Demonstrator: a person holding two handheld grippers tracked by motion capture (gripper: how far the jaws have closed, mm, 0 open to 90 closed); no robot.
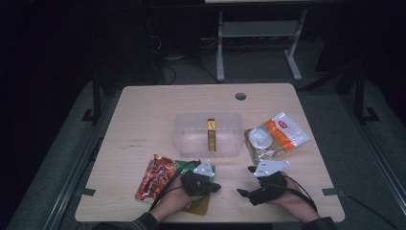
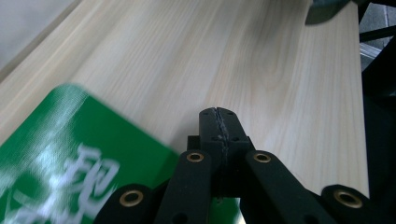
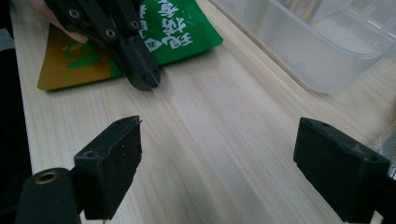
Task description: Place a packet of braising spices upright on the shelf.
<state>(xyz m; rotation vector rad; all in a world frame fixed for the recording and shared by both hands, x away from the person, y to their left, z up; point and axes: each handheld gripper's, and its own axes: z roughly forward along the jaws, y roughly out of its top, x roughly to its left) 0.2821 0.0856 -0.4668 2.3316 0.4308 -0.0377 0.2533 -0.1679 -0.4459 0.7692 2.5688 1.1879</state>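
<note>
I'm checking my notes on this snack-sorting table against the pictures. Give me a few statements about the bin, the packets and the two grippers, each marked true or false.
1. The left gripper has its jaws pressed together with nothing between them. True.
2. The right gripper is clamped on a packet. False: its jaws stand wide apart over bare table.
3. The clear plastic bin is empty. False: a slim yellow packet lies in it.
4. The green packet lies on the table outside the bin, beside the left gripper. True.
5. The red packet lies right of the bin. False: it lies at the bin's front left; the orange-and-white packet is on the right.
</note>
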